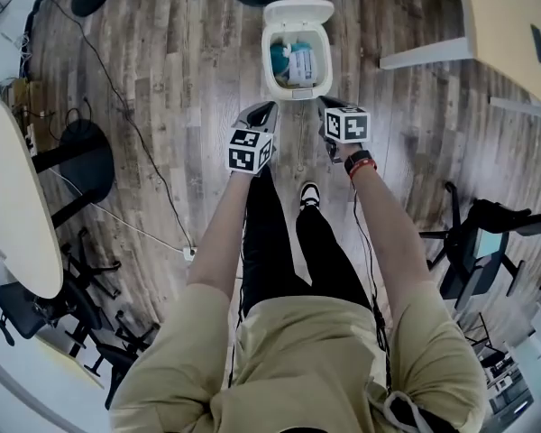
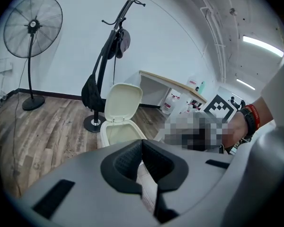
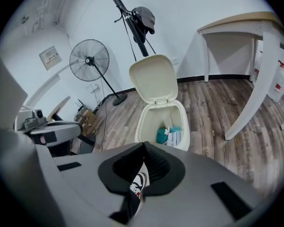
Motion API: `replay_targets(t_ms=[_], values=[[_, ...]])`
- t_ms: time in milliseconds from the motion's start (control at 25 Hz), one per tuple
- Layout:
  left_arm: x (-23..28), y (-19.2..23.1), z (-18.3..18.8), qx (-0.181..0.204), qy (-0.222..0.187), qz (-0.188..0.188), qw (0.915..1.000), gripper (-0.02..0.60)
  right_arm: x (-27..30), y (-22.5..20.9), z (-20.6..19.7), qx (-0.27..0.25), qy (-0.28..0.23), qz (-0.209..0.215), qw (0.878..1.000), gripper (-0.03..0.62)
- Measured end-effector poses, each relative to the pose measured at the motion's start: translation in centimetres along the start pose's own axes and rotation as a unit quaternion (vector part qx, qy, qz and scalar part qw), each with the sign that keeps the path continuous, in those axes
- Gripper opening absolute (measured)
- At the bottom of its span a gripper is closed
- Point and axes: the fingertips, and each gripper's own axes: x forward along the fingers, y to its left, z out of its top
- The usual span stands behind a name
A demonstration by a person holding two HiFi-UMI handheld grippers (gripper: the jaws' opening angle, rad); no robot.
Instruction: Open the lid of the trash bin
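Between the pressed-together jaws of the left gripper (image 2: 142, 143) nothing is held; only a strip of floor shows below the meeting tips. The right gripper (image 3: 144, 145) is likewise closed and empty, with the person's black-and-white shoe (image 1: 310, 194) showing through the gap beneath its pads. Both grippers hover side by side just short of the cream plastic trash bin (image 1: 265, 57), the left one off its near-left corner, the right one off its near-right corner, neither touching it. A red-and-black wristband (image 1: 359, 162) sits behind the right gripper.

The bin stands on the grey-brown wood plank floor (image 1: 180, 79), straight ahead of the person's feet. Its rounded cream lid (image 1: 298, 11) is up, hinged at the far edge and leaning back. Inside lie a teal crumpled item (image 3: 163, 135) and a white printed pack (image 3: 174, 137), touching each other.

Beyond the bin rises a black coat stand (image 2: 116, 41) hung with a dark bag. Left of the bin, well apart, stands a black pedestal fan (image 2: 33, 25). Right of the bin is a light-wood-topped table (image 3: 246, 20) on white legs.
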Motion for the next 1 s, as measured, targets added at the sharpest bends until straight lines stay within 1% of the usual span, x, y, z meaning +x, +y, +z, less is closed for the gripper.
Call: replay_targets(t_ms=[160,280,440,520,640,760,920,1000], values=[[-3.7,-3.0,3.1,0.005,-0.012,0.001,0.9999,0.024,-5.1,3.2,1.6,-0.009,-0.016,0.008,1.000,0.011],[-6.1,-5.0,5.3,0.004,-0.022,0.002,0.9998,0.023,-8.5,4.7,2.7,-0.014,-0.030,0.013,0.999,0.011],[-9.5,-7.7,8.3,0.023,-0.034,0.003,0.9992,0.023,-13.2,6.8,4.1,-0.032,-0.047,0.010,0.998,0.011],[-11.4,-8.9,9.8,0.023,-0.044,0.006,0.9988,0.023,-15.7,8.0,4.5,-0.036,-0.056,0.014,0.998,0.011],[-14.2,-11.2,12.3,0.022,-0.061,0.007,0.9979,0.023,-19.9,9.0,5.8,-0.030,-0.083,0.015,0.996,0.011],[-16.9,-13.2,14.7,0.035,-0.077,0.008,0.9964,0.023,-24.0,10.3,7.4,-0.042,-0.111,0.013,0.993,0.011],[-20.2,-15.7,16.4,0.050,-0.086,0.016,0.9949,0.023,-28.9,13.0,8.2,-0.072,-0.140,0.016,0.987,0.011],[-21.8,-16.6,16.8,0.049,-0.096,0.022,0.9939,0.023,-31.0,14.3,8.3,-0.081,-0.155,0.015,0.984,0.011]])
